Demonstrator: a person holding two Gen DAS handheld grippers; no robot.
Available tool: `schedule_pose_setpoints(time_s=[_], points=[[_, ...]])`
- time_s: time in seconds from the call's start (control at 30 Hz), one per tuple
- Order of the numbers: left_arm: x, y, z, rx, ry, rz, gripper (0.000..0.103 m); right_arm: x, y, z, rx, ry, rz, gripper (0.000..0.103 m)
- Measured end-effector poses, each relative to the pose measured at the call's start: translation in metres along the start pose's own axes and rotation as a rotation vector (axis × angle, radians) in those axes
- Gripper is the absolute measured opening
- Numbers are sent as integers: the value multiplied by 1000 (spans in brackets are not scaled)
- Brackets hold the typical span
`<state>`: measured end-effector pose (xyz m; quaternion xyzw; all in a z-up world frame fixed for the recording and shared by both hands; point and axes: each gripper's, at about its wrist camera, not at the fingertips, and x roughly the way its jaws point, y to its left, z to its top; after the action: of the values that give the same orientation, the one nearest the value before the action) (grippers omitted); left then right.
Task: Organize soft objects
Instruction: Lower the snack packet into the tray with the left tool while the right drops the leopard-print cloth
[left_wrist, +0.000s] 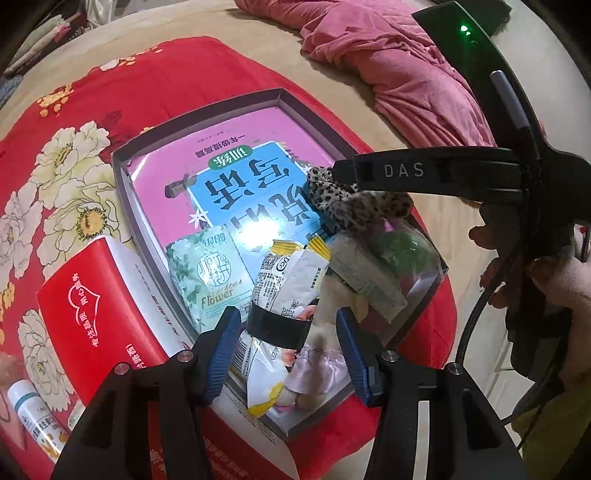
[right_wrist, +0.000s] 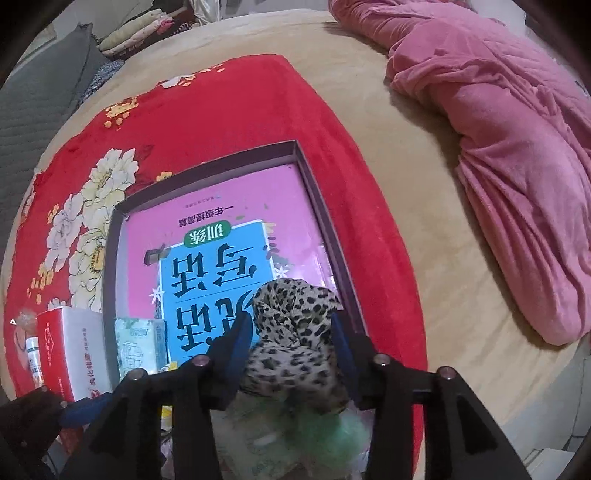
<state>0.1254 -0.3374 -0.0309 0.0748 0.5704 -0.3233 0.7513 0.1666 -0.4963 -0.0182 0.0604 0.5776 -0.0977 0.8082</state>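
Note:
A shallow grey box (left_wrist: 122, 173) lies on a red flowered blanket (left_wrist: 74, 110) and holds a pink and blue book (left_wrist: 236, 177), a green tissue pack (left_wrist: 207, 273), a yellow and white snack bag (left_wrist: 284, 280) and a clear bag with green stuff (left_wrist: 399, 254). My right gripper (right_wrist: 291, 332) is shut on a leopard-print cloth (right_wrist: 295, 332) above the box's near right part; the cloth also shows in the left wrist view (left_wrist: 343, 199). My left gripper (left_wrist: 288, 343) is open above the snack bag, holding nothing.
A red tissue box (left_wrist: 103, 306) stands left of the grey box, with a small white bottle (left_wrist: 33, 413) beside it. A pink quilt (right_wrist: 498, 129) lies bunched at the far right on the tan bed sheet (right_wrist: 424, 258). Folded clothes (right_wrist: 140, 29) lie far left.

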Motion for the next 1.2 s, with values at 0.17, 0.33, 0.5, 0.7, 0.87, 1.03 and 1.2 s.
schedule_pose_setpoints(time_s=[0.17, 0.33, 0.5, 0.7, 0.87, 1.03, 1.2], points=[[-4, 0, 1, 1, -8, -5, 55, -6, 1, -1, 1, -8, -6, 45], [-5, 4, 2, -20, -8, -17, 55, -16, 2, -4, -1, -24, -19, 45], [-8, 8, 1, -35, -11, -38, 55, -27, 1, -10, 10, -34, -17, 45], [-11, 12, -2, -48, -8, -42, 55, -35, 4, -16, 14, -52, -22, 46], [-22, 12, -6, -33, -22, -48, 57, -38, 5, -18, 16, -58, -31, 47], [-36, 14, -9, -17, -45, -35, 57, -41, 7, -21, 27, -74, -17, 49], [-49, 16, -9, -13, -70, -31, 60, -44, 10, -25, 23, -80, -17, 53]])
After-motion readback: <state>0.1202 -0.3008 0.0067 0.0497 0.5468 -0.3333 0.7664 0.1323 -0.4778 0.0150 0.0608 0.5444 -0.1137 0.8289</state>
